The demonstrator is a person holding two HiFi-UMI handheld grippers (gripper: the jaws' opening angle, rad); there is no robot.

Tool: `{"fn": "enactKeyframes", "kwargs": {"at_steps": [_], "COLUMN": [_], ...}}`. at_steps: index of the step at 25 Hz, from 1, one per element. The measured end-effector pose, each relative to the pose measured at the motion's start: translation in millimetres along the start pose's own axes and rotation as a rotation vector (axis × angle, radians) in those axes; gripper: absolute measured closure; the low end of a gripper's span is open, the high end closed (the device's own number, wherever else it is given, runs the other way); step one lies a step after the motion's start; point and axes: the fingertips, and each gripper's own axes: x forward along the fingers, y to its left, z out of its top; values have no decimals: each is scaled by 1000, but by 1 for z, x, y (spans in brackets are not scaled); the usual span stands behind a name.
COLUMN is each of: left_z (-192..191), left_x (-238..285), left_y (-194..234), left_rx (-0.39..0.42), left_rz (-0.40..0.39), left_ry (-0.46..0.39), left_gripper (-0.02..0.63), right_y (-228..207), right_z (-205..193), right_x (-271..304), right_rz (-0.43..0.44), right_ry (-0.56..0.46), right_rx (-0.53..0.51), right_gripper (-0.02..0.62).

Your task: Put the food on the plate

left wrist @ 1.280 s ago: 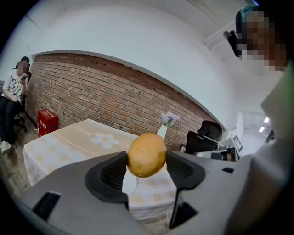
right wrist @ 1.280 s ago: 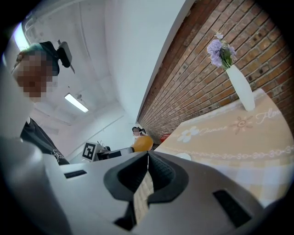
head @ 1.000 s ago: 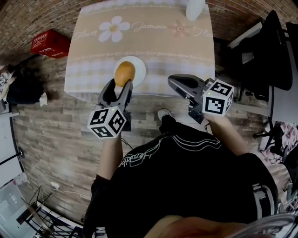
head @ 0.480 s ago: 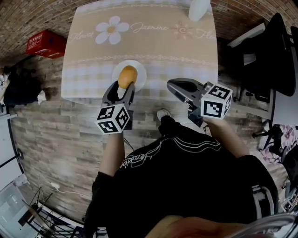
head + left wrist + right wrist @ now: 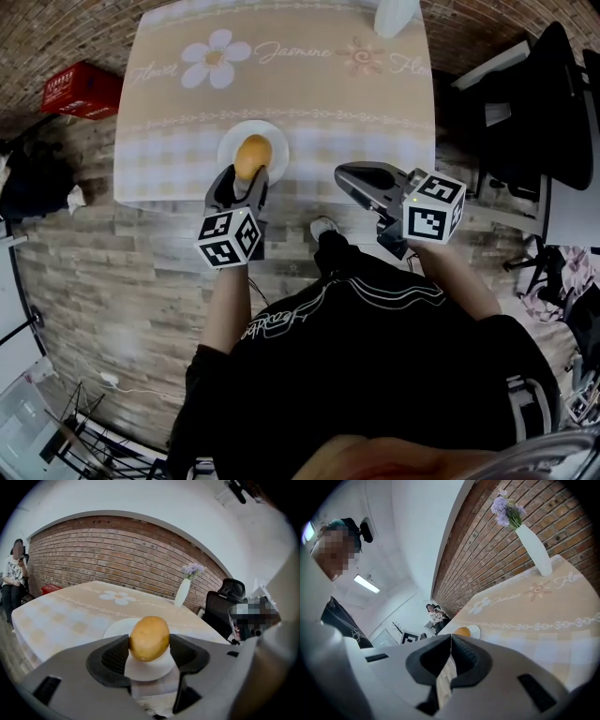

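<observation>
A round yellow-brown food item (image 5: 253, 155) (image 5: 149, 638) is clamped between the jaws of my left gripper (image 5: 248, 176) (image 5: 149, 649). It hangs just over the white plate (image 5: 231, 143) (image 5: 117, 629), which lies near the front edge of the beige tablecloth. My right gripper (image 5: 345, 174) (image 5: 450, 639) is shut with nothing in it, held off the table's front edge to the right. In the right gripper view the food (image 5: 461, 632) and plate (image 5: 474, 631) show small in the distance.
A white vase (image 5: 394, 16) (image 5: 182, 593) (image 5: 535, 549) with purple flowers stands at the table's far right. A black chair (image 5: 539, 103) is on the right. A red crate (image 5: 80, 90) sits on the floor at left. A person (image 5: 13, 576) sits beyond the table.
My left gripper has carried the food forward, from the plate's near rim to over its middle. The right gripper has barely moved.
</observation>
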Motion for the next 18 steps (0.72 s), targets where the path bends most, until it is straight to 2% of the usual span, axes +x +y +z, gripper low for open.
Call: {"fn": "enactKeyframes", "kwargs": {"at_steps": [10, 13, 18], "left_z": [0, 3, 12], "left_x": [3, 2, -11], "left_y": [-4, -5, -12], "left_rx": [47, 79, 84], "left_rz": [-22, -20, -51], "left_ry": [-24, -52, -84], "left_gripper": [337, 305, 282], "right_y": [1, 2, 10], "right_z": [-2, -2, 0], "right_x": [-6, -9, -17], "right_rz": [-20, -25, -18], "right_ry": [0, -5, -30], "right_rx": [-12, -10, -30], "right_gripper": [598, 598, 598]}}
